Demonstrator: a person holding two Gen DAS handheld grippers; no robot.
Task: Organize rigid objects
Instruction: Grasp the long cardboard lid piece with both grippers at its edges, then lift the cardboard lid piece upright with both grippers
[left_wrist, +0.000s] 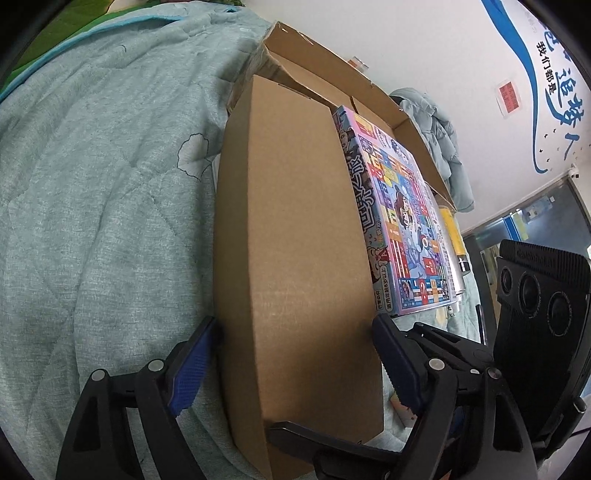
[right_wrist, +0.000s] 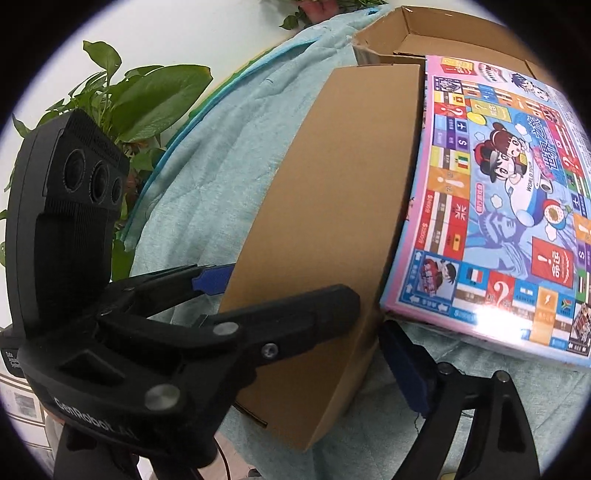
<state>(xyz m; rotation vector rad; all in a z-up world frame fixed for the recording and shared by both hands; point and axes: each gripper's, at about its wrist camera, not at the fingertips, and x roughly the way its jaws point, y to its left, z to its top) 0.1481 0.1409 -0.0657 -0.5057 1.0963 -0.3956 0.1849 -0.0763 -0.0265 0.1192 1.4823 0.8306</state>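
The left hand-held gripper (left_wrist: 295, 354) pinches the near end of the box (left_wrist: 291, 236) on the bed (left_wrist: 92, 184), beside the game (left_wrist: 402, 221). The right hand-held gripper (right_wrist: 369, 332) straddles the same end, seemingly steadying it; its grip is unclear.

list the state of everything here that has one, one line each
plain cardboard box: closed, lying flat on the quilt, long side against the board game
board game box: closed, shrink-wrapped, lying flat face up
open carton: flaps up, open, behind the other two
left gripper: jaws spread across the plain box's near end, pads at both sides
right gripper: only one finger seen clearly, beside the box corner, state unclear
quilt: spread out, wrinkled
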